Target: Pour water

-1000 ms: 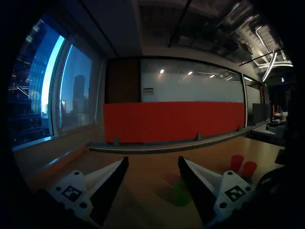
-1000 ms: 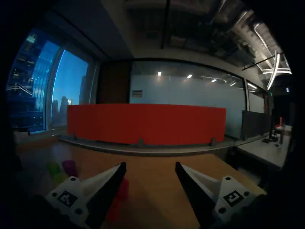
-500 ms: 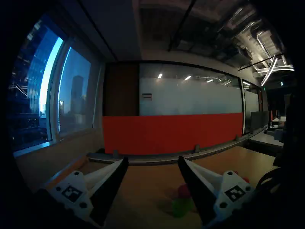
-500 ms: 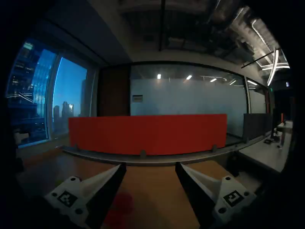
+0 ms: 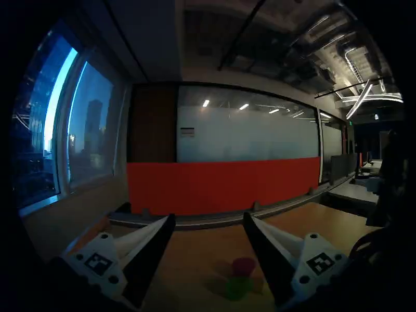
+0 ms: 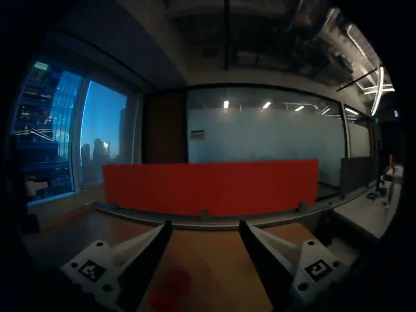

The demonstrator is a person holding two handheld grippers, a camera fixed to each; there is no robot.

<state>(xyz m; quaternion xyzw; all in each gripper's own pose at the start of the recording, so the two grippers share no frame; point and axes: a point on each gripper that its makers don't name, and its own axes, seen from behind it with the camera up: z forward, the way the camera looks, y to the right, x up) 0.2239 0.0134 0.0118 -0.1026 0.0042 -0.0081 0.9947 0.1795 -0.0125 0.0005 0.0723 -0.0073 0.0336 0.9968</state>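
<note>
Pink cup (image 5: 243,266) and green cup (image 5: 236,287) sit on the tabletop (image 5: 203,249) ahead of your left tool (image 5: 208,215), red cups (image 6: 176,278) ahead of your right tool (image 6: 205,223), both tools spread and empty, apparently to line up a grasp.

A round pink cup (image 5: 243,266) and a round green cup (image 5: 237,287) are seen on the brown wooden table (image 5: 203,255), between the jaws of the left gripper (image 5: 208,216). Two round red cups (image 6: 177,277) are seen between the jaws of the right gripper (image 6: 204,223). Black-and-white square marks are printed on the white plastic fingers (image 6: 126,248).
</note>
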